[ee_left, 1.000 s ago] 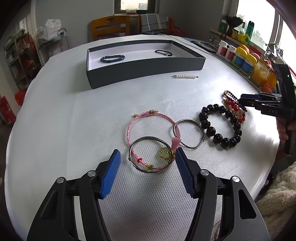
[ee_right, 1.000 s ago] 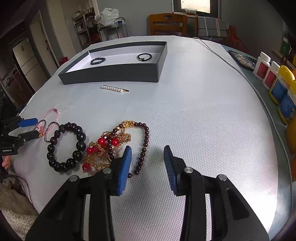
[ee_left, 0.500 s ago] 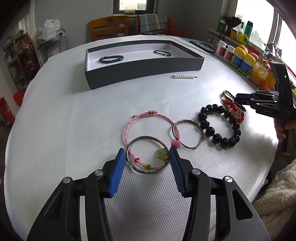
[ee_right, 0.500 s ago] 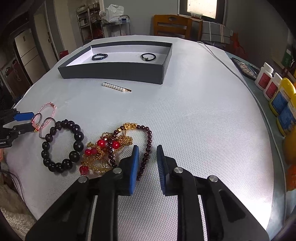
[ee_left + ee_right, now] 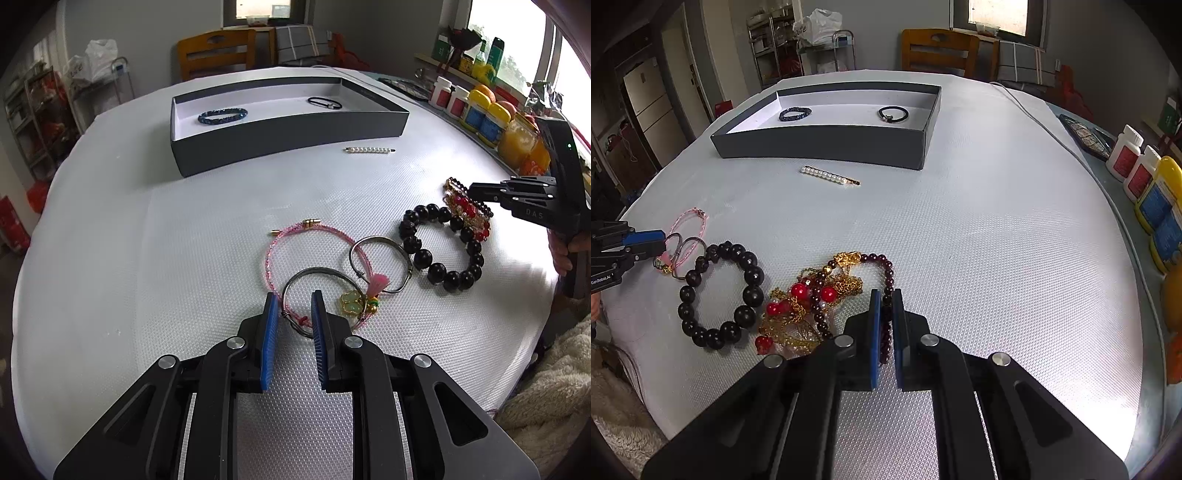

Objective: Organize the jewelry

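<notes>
Right wrist, garnet bead strand (image 5: 886, 295) inside gripper (image 5: 885, 301)

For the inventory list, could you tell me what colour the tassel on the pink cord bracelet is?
Pink; the tassel shows best in the left wrist view.

The left tongs (image 5: 293, 308) point steeply down toward the tabletop (image 5: 147, 258), the blue pads standing upright and parallel. Their jaws have just been closing and a narrow gap remains; the near rim of a metal bangle (image 5: 295, 288) lies between the tips, though whether the pads press on it cannot be told. The right tongs (image 5: 885, 306) tilt down at a like angle, and their jaws have just been closing too: the pads now pinch a dark red bead string (image 5: 886, 280) with only a sliver between them. In the left wrist view, fingers (image 5: 561, 254) of the person's right hand wrap the handle of the right tongs.
</notes>
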A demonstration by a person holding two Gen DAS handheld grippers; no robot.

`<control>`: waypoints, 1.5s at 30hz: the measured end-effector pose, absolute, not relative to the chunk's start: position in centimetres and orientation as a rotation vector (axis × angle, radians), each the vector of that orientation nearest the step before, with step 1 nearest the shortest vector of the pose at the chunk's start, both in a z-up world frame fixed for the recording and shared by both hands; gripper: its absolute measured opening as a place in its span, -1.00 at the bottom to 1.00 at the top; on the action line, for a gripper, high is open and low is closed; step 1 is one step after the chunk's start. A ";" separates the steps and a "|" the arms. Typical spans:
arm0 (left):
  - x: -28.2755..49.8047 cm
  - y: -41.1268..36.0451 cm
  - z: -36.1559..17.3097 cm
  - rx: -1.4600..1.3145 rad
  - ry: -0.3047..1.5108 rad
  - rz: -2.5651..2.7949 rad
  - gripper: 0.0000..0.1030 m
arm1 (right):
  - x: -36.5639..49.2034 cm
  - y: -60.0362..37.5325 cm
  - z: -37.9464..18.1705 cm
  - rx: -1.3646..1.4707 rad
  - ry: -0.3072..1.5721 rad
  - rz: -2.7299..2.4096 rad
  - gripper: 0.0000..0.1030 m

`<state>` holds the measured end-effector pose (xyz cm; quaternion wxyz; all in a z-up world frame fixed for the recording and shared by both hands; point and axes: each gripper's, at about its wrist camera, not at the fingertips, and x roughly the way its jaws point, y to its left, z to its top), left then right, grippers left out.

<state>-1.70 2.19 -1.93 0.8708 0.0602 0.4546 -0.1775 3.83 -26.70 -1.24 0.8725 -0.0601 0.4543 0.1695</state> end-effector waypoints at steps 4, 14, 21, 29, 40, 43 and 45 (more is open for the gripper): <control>-1.6 2.4 -1.8 0.116 0.958 -0.374 -0.74 | 3.9 -26.7 -1.3 -0.125 0.950 0.356 -0.89; -1.6 2.6 -1.0 0.109 0.938 -0.393 -0.92 | 3.8 -26.9 -0.8 -0.117 0.929 0.360 -0.89; -1.4 2.3 0.2 0.103 0.904 -0.406 -0.93 | 3.7 -27.0 0.2 -0.105 0.895 0.371 -0.89; -0.9 1.6 2.3 0.143 0.839 -0.418 -1.00 | 4.3 -26.7 2.3 -0.114 0.836 0.390 -0.90; 0.6 1.7 4.0 0.159 0.786 -0.410 -1.00 | 5.5 -25.9 4.9 -0.128 0.754 0.395 -0.90; 1.0 1.1 2.9 0.156 0.845 -0.445 -1.00 | 5.8 -25.9 5.0 -0.123 0.756 0.393 -0.90; 1.0 0.3 1.6 0.169 0.895 -0.469 -0.94 | 5.8 -26.0 5.0 -0.117 0.758 0.394 -0.90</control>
